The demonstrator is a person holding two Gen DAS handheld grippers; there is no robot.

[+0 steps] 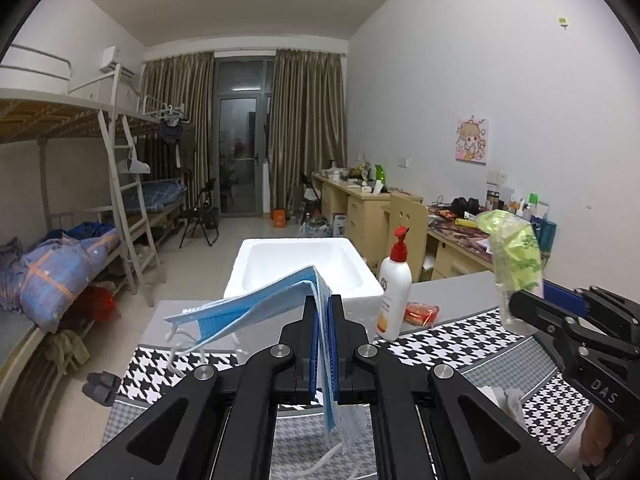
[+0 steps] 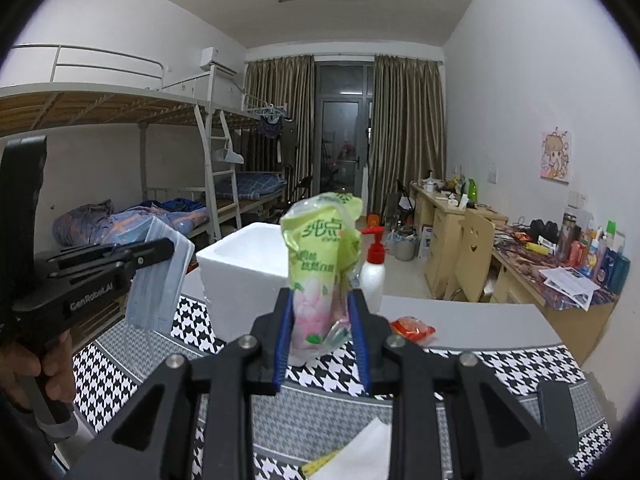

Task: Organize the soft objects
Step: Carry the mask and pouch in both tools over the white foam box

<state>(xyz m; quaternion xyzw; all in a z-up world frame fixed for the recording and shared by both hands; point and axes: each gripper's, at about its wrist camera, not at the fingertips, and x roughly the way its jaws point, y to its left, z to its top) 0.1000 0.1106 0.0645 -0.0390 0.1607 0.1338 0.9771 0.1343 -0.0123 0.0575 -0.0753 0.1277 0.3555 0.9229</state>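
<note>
We hold two grippers above a table (image 1: pixel 452 292) with a grey top, partly covered by a black-and-white houndstooth cloth (image 1: pixel 460 344). Our left gripper (image 1: pixel 325 320) is clamped fully shut on a few blue masks (image 1: pixel 256 304), which fan out to the left and hang down between the jaws, ear loops dangling. Our right gripper (image 2: pixel 320 320) is closed partway on a green-and-pink tissue pack (image 2: pixel 320 256), held upright and squeezed at its lower end. Just beyond both, a white foam box (image 1: pixel 304 264) sits open on the table. To its right stand a white pump bottle (image 1: pixel 394 292) with a red top and, beside that, a small orange packet (image 1: pixel 420 314). Around us is a dorm room: bunk beds (image 1: pixel 80 184) with blue bedding along the left wall, brown curtains (image 1: pixel 308 128) framing a glass door at the far end, and cluttered wooden desks (image 1: pixel 452 236) along the right wall under a cartoon poster (image 1: pixel 472 141).
</note>
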